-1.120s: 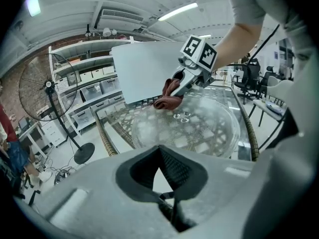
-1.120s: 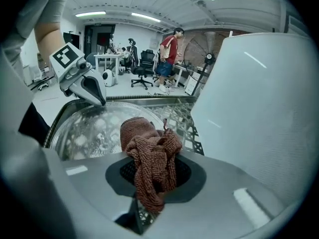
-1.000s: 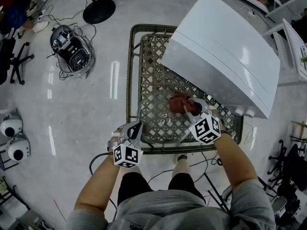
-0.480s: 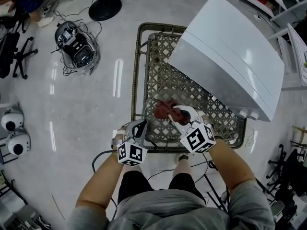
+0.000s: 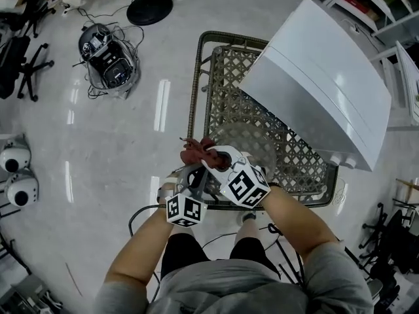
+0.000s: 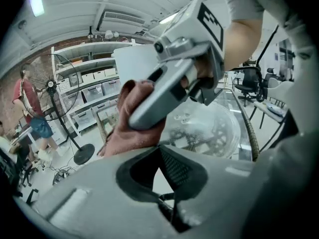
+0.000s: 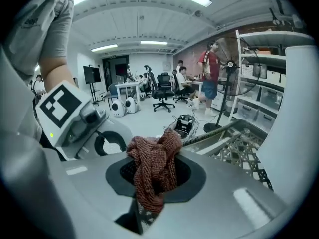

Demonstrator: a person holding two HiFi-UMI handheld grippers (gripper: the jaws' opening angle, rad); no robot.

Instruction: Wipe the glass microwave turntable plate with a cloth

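Note:
The clear glass turntable plate (image 5: 245,148) lies on the wicker table (image 5: 222,77), in front of the white microwave (image 5: 321,77). My left gripper (image 5: 194,175) is at the plate's near-left rim with its jaws shut, apparently on that rim; in its own view the plate (image 6: 204,131) spreads out just beyond the jaws (image 6: 167,183). My right gripper (image 5: 211,156) is shut on a bunched red-brown cloth (image 5: 196,150) and hangs just above the left gripper, at the table's left edge. The cloth (image 7: 153,166) fills the right jaws (image 7: 149,188).
A fan's round base (image 5: 149,8) and a black device with cables (image 5: 108,61) sit on the floor to the left. Shelving (image 6: 94,98) stands behind. People (image 7: 209,73) and office chairs (image 7: 163,91) are further off in the room.
My right gripper has carried the cloth from the middle of the plate to the left, past the plate's near-left rim, and is now over the left gripper. The left gripper has stayed put.

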